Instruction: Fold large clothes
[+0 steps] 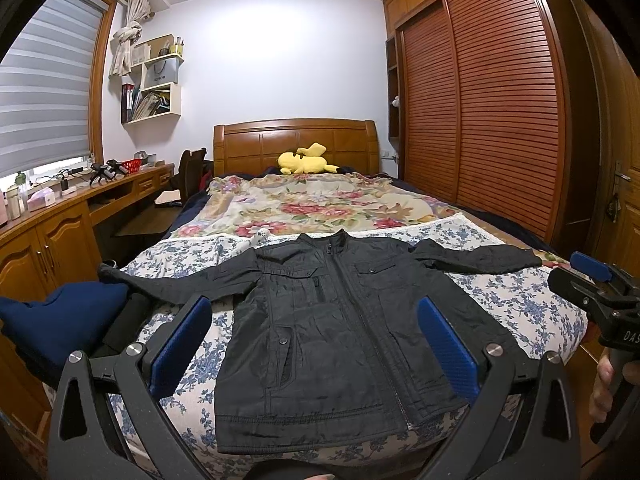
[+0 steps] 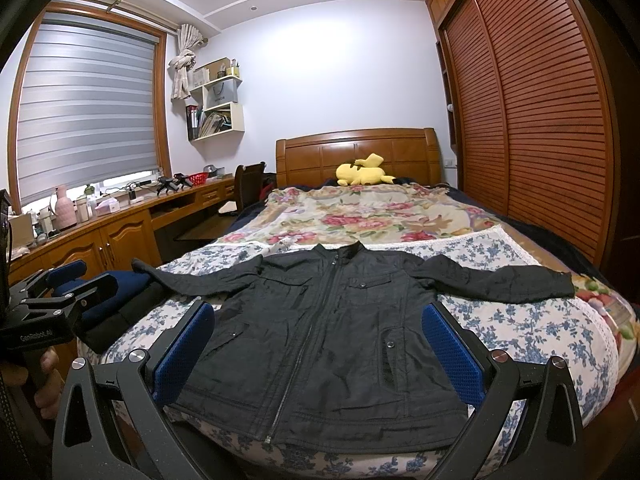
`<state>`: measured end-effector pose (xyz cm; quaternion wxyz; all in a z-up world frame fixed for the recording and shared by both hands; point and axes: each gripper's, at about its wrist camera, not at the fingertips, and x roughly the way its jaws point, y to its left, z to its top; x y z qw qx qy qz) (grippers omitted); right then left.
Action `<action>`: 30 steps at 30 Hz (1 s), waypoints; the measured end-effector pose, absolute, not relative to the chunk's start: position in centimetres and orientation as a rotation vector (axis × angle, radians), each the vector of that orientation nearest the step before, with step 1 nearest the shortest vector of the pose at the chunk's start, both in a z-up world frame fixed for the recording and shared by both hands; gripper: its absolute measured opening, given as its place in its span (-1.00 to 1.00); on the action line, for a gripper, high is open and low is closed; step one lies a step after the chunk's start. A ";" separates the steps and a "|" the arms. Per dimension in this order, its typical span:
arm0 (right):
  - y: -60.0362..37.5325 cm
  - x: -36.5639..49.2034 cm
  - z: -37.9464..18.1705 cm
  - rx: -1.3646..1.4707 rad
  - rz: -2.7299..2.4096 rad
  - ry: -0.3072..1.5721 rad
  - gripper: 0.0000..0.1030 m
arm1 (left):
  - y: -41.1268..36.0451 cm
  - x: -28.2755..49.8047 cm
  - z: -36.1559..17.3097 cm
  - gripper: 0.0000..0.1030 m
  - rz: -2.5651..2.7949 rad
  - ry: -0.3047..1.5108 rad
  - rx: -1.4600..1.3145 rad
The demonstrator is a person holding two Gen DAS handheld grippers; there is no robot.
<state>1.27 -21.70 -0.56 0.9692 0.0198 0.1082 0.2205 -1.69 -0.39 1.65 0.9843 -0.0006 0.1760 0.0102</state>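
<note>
A black zip-up jacket (image 1: 332, 328) (image 2: 320, 340) lies flat and face up on the foot of the bed, both sleeves spread out to the sides, collar toward the headboard. My left gripper (image 1: 316, 312) hovers open above the jacket's hem, blue pads wide apart with nothing between them. My right gripper (image 2: 318, 316) is likewise open over the hem, empty. The left wrist view also shows the right gripper (image 1: 592, 276) at the far right, near the right sleeve cuff. In the right wrist view the left gripper (image 2: 68, 284) appears at the left edge beside the left sleeve.
The bed carries a blue-flowered sheet (image 1: 516, 300) and a floral blanket (image 1: 320, 204), with a yellow plush toy (image 1: 306, 160) at the headboard. Folded dark blue clothing (image 1: 60, 312) sits left of the bed. A wooden desk (image 1: 64, 216) runs along the left wall, and a slatted wardrobe (image 1: 480, 120) stands on the right.
</note>
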 end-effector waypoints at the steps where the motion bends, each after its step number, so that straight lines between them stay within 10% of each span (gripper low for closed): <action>1: -21.7 1.3 -0.6 0.040 0.445 0.218 1.00 | -0.4 -1.7 1.7 1.00 0.021 0.354 -0.001; 30: -21.1 1.8 -0.8 0.031 0.455 0.259 1.00 | 0.4 0.1 -0.2 1.00 0.028 0.397 -0.012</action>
